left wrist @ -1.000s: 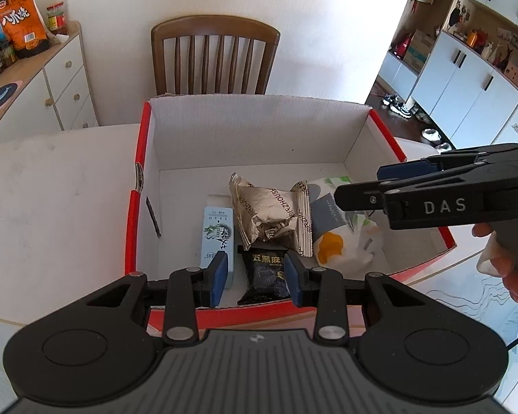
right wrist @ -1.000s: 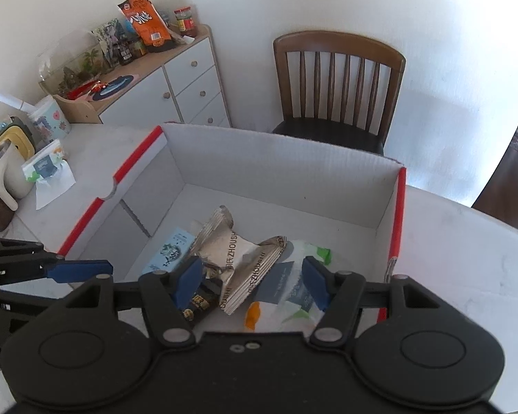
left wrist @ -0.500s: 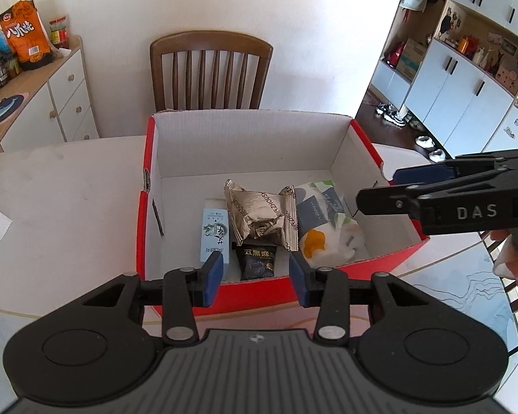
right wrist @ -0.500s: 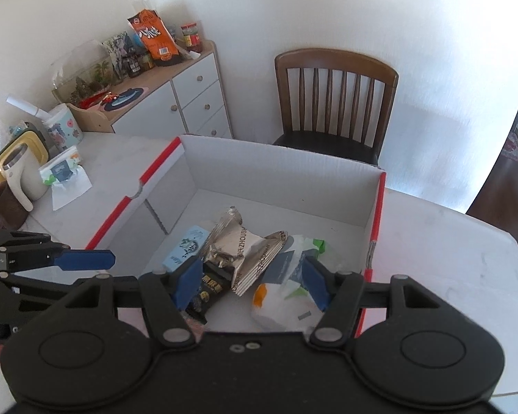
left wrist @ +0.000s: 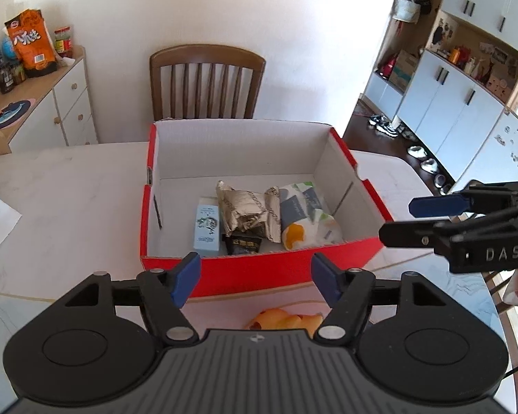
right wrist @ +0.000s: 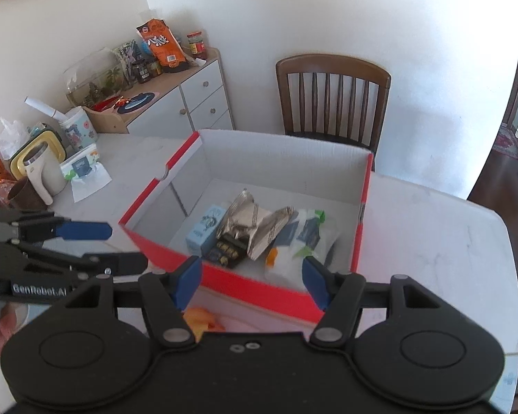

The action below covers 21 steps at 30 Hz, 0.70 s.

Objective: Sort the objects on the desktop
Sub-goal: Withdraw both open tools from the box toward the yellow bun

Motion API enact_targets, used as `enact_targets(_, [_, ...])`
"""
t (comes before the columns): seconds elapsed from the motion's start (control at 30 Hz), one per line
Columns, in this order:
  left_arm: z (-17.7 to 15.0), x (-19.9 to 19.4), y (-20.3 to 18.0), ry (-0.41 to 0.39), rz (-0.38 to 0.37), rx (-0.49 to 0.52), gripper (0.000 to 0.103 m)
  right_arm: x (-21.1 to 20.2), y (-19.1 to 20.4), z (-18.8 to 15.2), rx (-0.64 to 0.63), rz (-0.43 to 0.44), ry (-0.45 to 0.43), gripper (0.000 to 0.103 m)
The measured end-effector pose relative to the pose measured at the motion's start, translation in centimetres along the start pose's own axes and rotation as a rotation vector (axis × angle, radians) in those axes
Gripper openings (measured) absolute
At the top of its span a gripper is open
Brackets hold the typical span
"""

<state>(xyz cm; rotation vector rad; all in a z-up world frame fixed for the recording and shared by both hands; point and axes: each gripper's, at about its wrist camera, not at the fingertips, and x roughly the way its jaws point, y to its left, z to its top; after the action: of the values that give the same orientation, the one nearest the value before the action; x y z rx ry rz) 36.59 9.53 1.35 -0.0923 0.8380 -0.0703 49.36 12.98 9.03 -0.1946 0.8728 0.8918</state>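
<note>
White marble desk: we see an orange crinkled packet just below both tools, nearer than the red cardboard box. Left tool opening, empty; right tool wide, empty.

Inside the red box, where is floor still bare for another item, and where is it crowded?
In the red box, bare floor runs along the far wall and down the left wall beside the blue carton. The near middle and right are crowded: silver wrapper, black packet, white pouch packed together.
</note>
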Motion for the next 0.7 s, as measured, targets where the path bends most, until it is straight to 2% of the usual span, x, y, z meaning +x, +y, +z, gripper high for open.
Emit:
enact_targets(0.1, [-0.6,-0.8,-0.7,-0.010,0.005,0.031,0.070,-0.9,0.5,-1.1,-0.008,-0.009,0.001,0.064])
enact_targets(0.23, [-1.5,-1.9,-0.9,-0.010,-0.032,0.027,0.070,-2.0,1.2,-2.8,-0.014,-0.005,0.010,0.064])
enact_targets(0.4, [-2.7,-3.1,-0.9,-0.016,-0.055,0.035,0.078,-3.7,1.9,-4.8,-0.001,0.010,0.011,0.066])
enact_targets(0.43, [-3.0,-3.4,-0.9,-0.014,-0.059,0.041,0.079,-4.0,2.0,-5.2,0.002,0.008,0.009,0.071])
enact_targets(0.5, [-3.6,-3.8,-1.0,-0.012,-0.070,0.048,0.083,-4.7,2.2,-6.0,0.001,0.001,0.006,0.072])
enact_targets(0.7, [-5.4,-5.0,-1.2,0.000,-0.097,0.067,0.087,-6.2,2.8,-8.2,0.027,-0.011,0.007,0.075])
